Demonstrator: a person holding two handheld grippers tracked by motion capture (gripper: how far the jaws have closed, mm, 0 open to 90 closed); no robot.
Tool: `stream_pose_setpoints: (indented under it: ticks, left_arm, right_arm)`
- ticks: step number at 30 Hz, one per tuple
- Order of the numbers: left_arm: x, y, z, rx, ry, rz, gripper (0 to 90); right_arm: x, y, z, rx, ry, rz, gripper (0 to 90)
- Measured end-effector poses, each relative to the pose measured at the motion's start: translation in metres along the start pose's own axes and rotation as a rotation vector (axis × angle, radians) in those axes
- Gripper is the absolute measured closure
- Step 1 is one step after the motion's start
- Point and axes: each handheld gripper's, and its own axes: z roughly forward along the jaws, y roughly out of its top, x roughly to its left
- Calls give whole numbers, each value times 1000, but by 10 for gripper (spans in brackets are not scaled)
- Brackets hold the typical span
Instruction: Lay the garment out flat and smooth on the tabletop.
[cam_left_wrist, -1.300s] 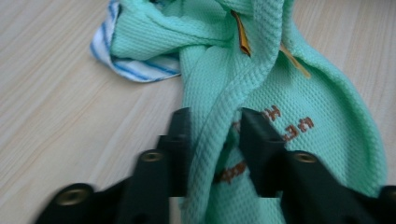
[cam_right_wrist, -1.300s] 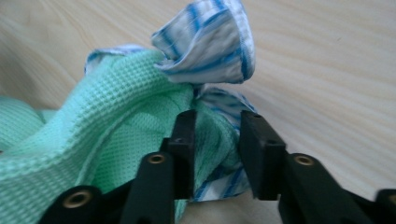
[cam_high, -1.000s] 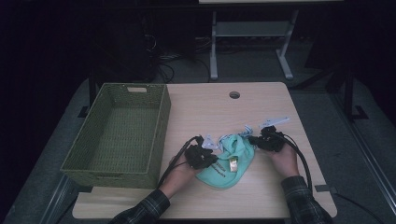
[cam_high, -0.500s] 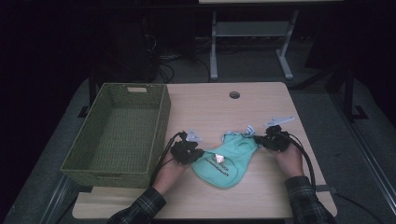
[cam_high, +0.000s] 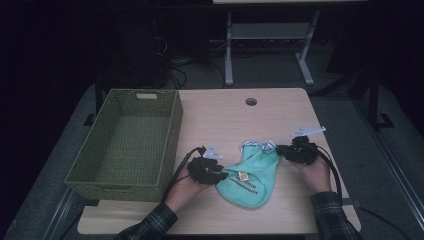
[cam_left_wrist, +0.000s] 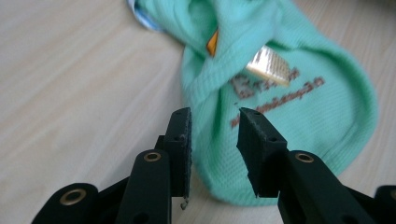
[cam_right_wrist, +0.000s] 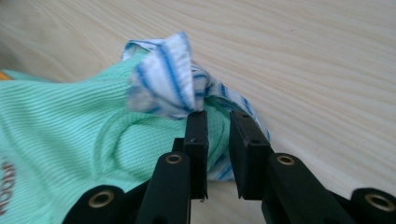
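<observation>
A mint-green garment (cam_high: 250, 175) with brown lettering and a gold tag (cam_left_wrist: 268, 65) lies flat on the wooden table (cam_high: 225, 120). At its left edge sits my left gripper (cam_high: 221, 175). Its jaws (cam_left_wrist: 215, 114) have just been opening and now stand apart over the green cloth (cam_left_wrist: 289, 107) without pressing it. My right gripper (cam_high: 282, 150) is at the garment's upper right corner. Its jaws (cam_right_wrist: 218, 114) have also just been opening. A narrow gap shows between them, with the blue-striped white trim (cam_right_wrist: 168, 84) and green cloth (cam_right_wrist: 70, 135) lying in it, not pinched.
A green woven basket (cam_high: 115, 187) with nothing in it stands at the table's left, close beside the left hand. A round cable hole (cam_high: 251, 101) is near the far edge. Bare tabletop lies beyond the garment. Dark floor and a metal stand (cam_high: 265, 35) lie behind.
The garment was bunched up between the two shut grippers. The hands drew apart a little, the cloth now lies spread flat, and both jaws have opened off it.
</observation>
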Motion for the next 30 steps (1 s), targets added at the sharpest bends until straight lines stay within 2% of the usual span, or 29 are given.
stream_pose_setpoints:
  ticks: [3, 5, 8, 10, 13, 16, 20, 23, 25, 26, 27, 30]
  left_arm:
    - [7, 9, -1, -17, -6, -8, 749]
    - [12, 16, 1, -9, 0, 4, 818]
    - [18, 27, 8, -8, 1, 16, 891]
    - [22, 35, 14, -8, -1, 21, 895]
    - [26, 46, 23, -21, -11, 21, 895]
    - [29, 55, 34, -30, -29, 13, 895]
    - [30, 63, 51, -13, -49, 27, 894]
    - [27, 68, 65, -13, -73, 10, 894]
    - [26, 69, 74, 0, -86, 7, 891]
    - [25, 69, 78, 11, -81, 16, 891]
    - [24, 68, 82, 13, -80, 3, 891]
    - [24, 66, 90, 33, -81, 0, 888]
  right_arm:
    - [3, -2, -9, -9, 28, 3, 811]
    - [8, -5, -14, -30, 39, -12, 897]
    - [18, -10, -16, -15, 58, -34, 900]
    - [24, -11, -16, -5, 73, -43, 900]
    - [33, -15, -19, -21, 90, -53, 900]
    - [40, -20, -19, 0, 105, -59, 900]
    - [50, -27, -18, 14, 128, -65, 900]
    - [56, -31, -17, 40, 124, -83, 900]
    - [61, -34, -17, 39, 135, -79, 900]
    - [62, -36, -16, 47, 137, -82, 900]
    - [65, -37, -15, 61, 141, -79, 900]
    - [69, -41, -12, 99, 132, -102, 900]
